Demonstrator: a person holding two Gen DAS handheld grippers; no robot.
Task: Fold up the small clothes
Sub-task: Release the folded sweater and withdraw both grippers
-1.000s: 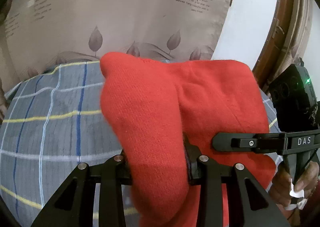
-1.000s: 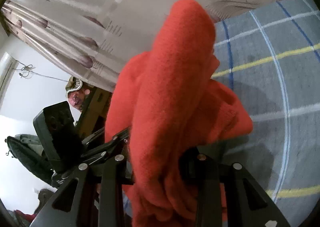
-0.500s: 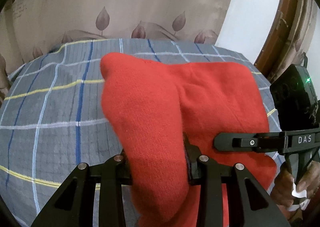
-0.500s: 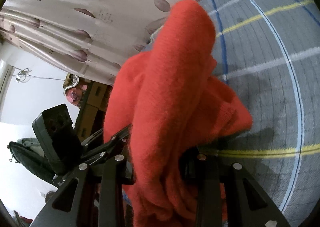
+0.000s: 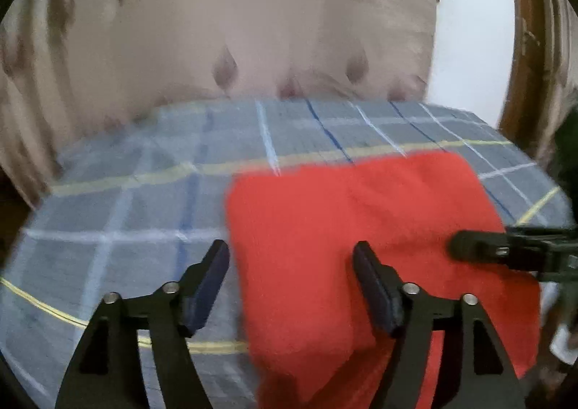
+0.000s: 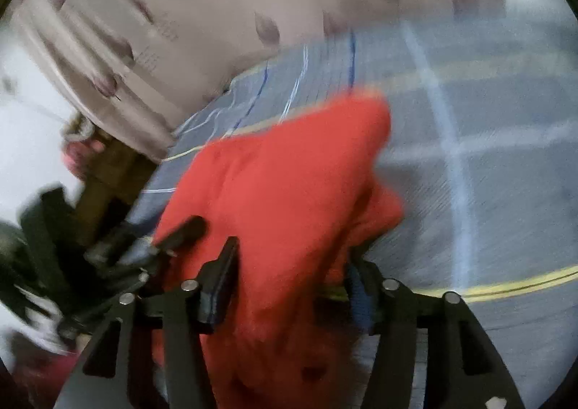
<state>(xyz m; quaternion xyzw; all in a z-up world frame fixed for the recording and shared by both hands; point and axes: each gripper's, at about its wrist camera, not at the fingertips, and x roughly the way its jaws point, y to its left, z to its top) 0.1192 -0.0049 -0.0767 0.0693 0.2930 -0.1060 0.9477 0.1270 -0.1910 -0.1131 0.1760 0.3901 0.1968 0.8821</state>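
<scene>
Fold looks laid: red knit garment lies doubled over on the checked bed cover, roughly squared, far edge straight. Left gripper has just been opening; fingers stand apart, released, cloth between them but not pinched. Right gripper also just opening, garment bunched between its fingers, blur hides whether one pad touches; reads as let go. Left to do, by judgement: pull both grippers clear, maybe smooth the lumpy near corner or fold once more.
</scene>
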